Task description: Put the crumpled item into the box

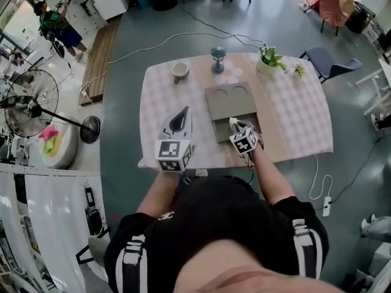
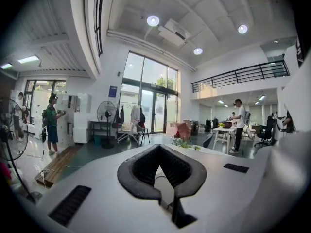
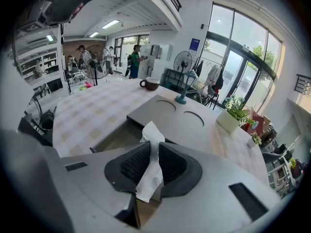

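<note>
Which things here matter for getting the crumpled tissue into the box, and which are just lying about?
For the job:
tissue, pinched in the right claw
box, open at its near end

Lying about:
cup
teal goblet
potted plant
small plant
left claw, shut and empty

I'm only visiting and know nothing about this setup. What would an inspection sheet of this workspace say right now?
Surface: table under a pale checked cloth.
Job's things: white crumpled tissue pinched in the right tool; grey box with two round recesses, its open compartment just ahead of that tool.
Clutter: brown cup, teal goblet, white potted plant, all towards the far edge.
Tools: right tool shut on the tissue; left tool shut, empty.
Cables: white cable across the floor.
Surroundings: black standing fan; person far off.
</note>
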{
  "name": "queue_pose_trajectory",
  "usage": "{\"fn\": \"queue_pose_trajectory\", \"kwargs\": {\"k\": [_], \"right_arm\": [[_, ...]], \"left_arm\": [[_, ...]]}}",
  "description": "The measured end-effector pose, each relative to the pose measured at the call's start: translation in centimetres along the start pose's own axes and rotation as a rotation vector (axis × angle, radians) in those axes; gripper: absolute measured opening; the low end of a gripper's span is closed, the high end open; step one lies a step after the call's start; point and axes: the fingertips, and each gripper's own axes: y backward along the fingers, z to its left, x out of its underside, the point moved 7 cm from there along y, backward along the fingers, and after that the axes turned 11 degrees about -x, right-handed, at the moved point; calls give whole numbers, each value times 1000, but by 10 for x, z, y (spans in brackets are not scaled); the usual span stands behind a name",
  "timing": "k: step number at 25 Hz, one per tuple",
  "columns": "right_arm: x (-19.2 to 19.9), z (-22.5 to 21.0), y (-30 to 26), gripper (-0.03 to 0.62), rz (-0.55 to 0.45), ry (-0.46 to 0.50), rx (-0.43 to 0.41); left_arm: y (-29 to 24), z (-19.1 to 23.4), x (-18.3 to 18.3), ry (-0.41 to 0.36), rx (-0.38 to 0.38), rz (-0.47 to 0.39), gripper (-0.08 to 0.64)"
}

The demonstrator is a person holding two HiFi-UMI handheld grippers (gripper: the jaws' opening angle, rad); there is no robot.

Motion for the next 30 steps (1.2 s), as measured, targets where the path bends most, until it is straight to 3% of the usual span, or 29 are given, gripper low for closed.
{"fn": "queue_pose_trajectory", "kwargs": {"k": [6, 9, 11, 15, 19, 25, 30], "right_arm": [[5, -2, -10, 60, 37, -3, -6], [4, -4, -12, 93, 38, -53, -35], [3, -6, -9, 133, 22, -93, -47], [-3, -13, 7, 135, -51, -155, -28], [-27, -27, 38, 135, -225, -242, 6], [-78, -47, 109, 123, -566, -281, 92], [-103, -53, 178, 3, -803, -278, 209]], "left_arm": [[-1, 3, 1, -3, 0, 2, -9], [-3, 4, 1, -6, 4, 2, -9], [-4, 3, 1, -8, 8, 2, -9], [-8, 0, 0, -9, 20, 0, -9], [-16, -6, 0, -11, 38, -1, -9], [-23, -16, -3, -15, 65, -1, -9], [-30, -27, -7, -1, 94, -17, -9]]}}
